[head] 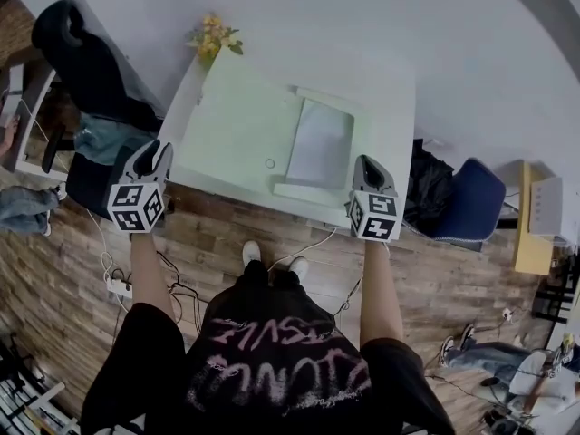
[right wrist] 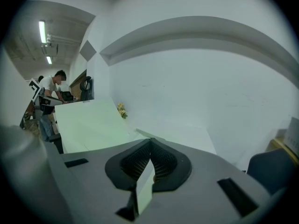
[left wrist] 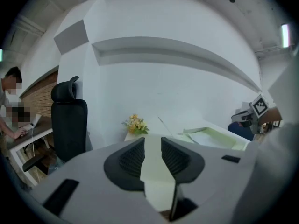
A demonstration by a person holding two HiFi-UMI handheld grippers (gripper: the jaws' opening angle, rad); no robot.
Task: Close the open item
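Note:
A pale green box lies open on the white table [head: 390,89]. Its wide lid [head: 240,130] is folded flat to the left and its shallow tray [head: 319,143] sits at the middle. My left gripper [head: 159,149] hovers off the table's left edge, beside the lid, open with nothing between its fingers. The left gripper view shows the gap between the pads [left wrist: 153,141] and the box [left wrist: 210,136] beyond. My right gripper [head: 367,163] is at the table's front edge, right of the tray. Its tips [right wrist: 150,142] meet, shut and empty, with the lid [right wrist: 88,125] to its left.
A small bunch of yellow flowers [head: 213,36] stands at the table's far left corner. A black office chair [head: 86,57] is left of the table, a black bag [head: 426,188] and a blue chair [head: 471,198] to the right. Cables and a power strip [head: 118,286] lie on the wooden floor.

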